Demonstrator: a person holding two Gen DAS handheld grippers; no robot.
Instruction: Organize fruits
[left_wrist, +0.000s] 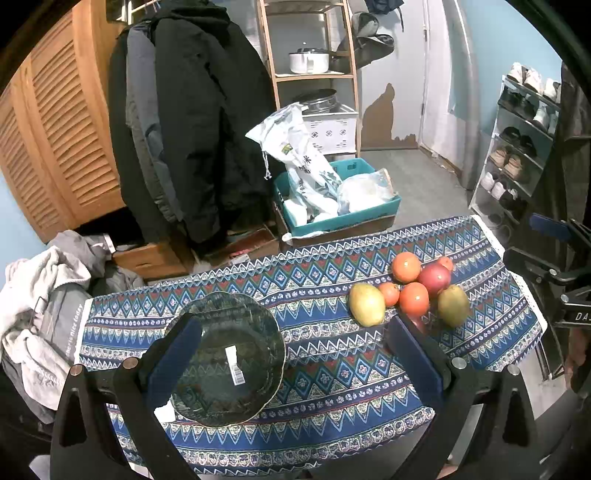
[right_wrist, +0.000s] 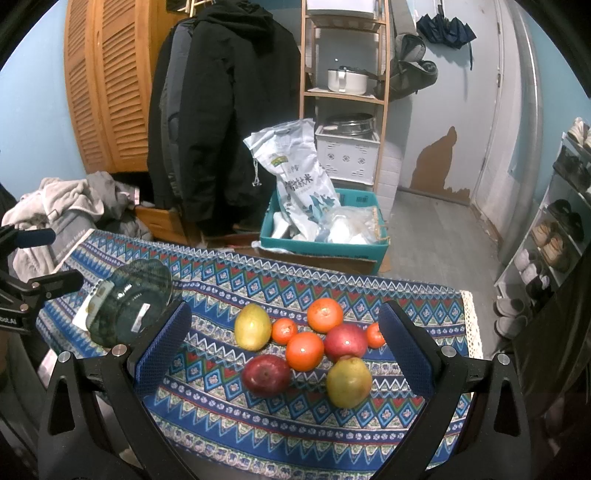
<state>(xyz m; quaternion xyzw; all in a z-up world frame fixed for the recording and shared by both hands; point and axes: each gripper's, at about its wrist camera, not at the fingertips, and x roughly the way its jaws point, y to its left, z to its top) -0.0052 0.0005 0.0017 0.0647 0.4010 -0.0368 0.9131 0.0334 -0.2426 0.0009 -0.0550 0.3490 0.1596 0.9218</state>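
A pile of fruit lies on the patterned tablecloth (right_wrist: 295, 424): two yellow-green mangoes (right_wrist: 252, 326) (right_wrist: 348, 382), two red apples (right_wrist: 266, 375) (right_wrist: 345, 342), and several oranges (right_wrist: 304, 350). The same pile shows at the right in the left wrist view (left_wrist: 413, 291). A dark glass bowl (left_wrist: 229, 358) with a barcode sticker sits at the table's left; it also shows in the right wrist view (right_wrist: 129, 306). My left gripper (left_wrist: 291, 354) is open above the table, its left finger over the bowl. My right gripper (right_wrist: 284, 347) is open, hovering over the fruit pile.
Beyond the table's far edge stand a teal crate (right_wrist: 325, 236) with bags, hanging dark coats (right_wrist: 221, 110), a wooden shelf (right_wrist: 343, 92) and a shoe rack (right_wrist: 554, 229) at the right. Clothes (left_wrist: 40, 314) are heaped left of the table.
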